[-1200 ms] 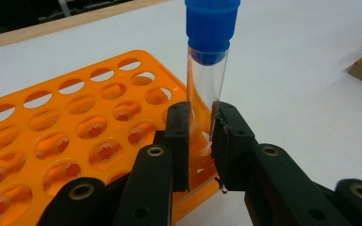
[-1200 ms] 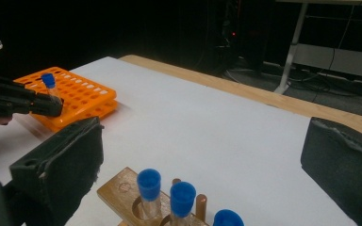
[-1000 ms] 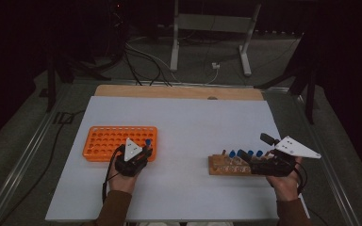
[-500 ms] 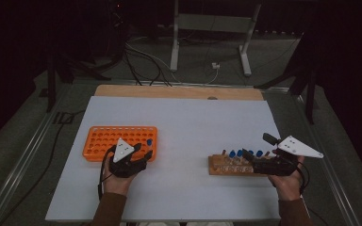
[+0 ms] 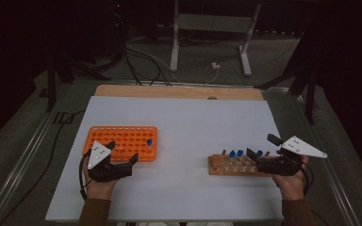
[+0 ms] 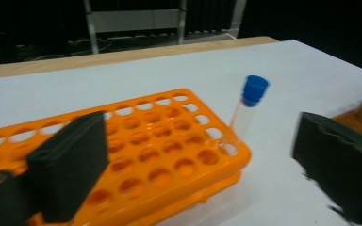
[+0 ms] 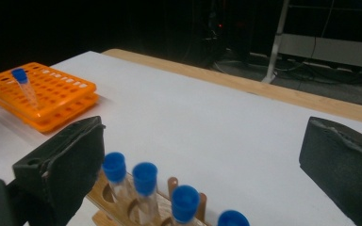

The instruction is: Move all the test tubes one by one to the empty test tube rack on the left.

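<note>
Left tongs: jaws have just been opening, parting empty beside the blue-capped clear plastic tube.
Right tongs: gaping empty over the wooden tube rack.
Advice: keep backing off straight, leaving the tube standing in the orange plastic rack.

rack on table, left half | tube in rack's right end hole | wooden stand on table, right, well apart from rack | tubes in stand | left claw at rack's near edge | right claw over stand's right end

Left gripper fingers opened, off tube.
</note>
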{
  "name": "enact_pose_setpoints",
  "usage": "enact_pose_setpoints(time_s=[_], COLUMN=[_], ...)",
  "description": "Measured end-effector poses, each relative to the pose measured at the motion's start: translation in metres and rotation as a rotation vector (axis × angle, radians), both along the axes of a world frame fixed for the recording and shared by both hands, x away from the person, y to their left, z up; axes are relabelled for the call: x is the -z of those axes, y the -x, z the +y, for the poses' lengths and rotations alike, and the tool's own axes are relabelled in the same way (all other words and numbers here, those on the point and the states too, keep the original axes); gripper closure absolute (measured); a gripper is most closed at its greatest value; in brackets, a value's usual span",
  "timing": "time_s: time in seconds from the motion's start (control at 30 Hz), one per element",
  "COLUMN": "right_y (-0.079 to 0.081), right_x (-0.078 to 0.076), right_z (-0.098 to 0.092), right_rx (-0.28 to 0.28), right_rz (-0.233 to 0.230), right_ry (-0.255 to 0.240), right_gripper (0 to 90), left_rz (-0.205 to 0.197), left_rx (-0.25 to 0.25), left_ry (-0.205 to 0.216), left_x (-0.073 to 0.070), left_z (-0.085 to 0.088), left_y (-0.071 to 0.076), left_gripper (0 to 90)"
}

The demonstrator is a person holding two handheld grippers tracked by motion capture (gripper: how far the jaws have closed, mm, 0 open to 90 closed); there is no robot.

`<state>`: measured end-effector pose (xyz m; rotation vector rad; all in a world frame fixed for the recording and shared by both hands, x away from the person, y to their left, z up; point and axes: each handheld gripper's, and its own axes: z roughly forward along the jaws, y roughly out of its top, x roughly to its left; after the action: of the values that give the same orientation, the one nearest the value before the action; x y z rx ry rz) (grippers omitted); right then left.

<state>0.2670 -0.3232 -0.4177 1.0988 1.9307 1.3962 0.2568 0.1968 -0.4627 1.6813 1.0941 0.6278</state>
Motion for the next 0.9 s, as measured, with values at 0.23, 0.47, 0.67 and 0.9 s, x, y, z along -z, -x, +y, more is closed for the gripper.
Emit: enact_pose_setpoints(time_s=[0.23,0.47,0.67,0.9], right_y=[0.0,0.003,0.004,0.004], right_x=[0.006,0.016,0.021,0.029], right_z=[-0.007,-0.019,-0.022,-0.021], right_rx=[0.01,0.028,0.008,-0.035], right_rz=[0.021,0.045,0.049,0.078], right_ry=[0.016,0.032,0.044,0.066], right_gripper=[13.5,34.7,51.2,65.3], left_rz=[-0.017,-0.021,-0.018,-0.013], left_rx=[-0.037,-0.041,-0.045,-0.046], left_ry=[0.005,0.001,0.001,-0.001], left_x=[-0.001,0.0,0.001,0.002], left_z=[0.012,0.012,0.013,0.013], left_y=[0.005,0.005,0.005,0.004], left_gripper=[0.8,0.8,0.8,0.8])
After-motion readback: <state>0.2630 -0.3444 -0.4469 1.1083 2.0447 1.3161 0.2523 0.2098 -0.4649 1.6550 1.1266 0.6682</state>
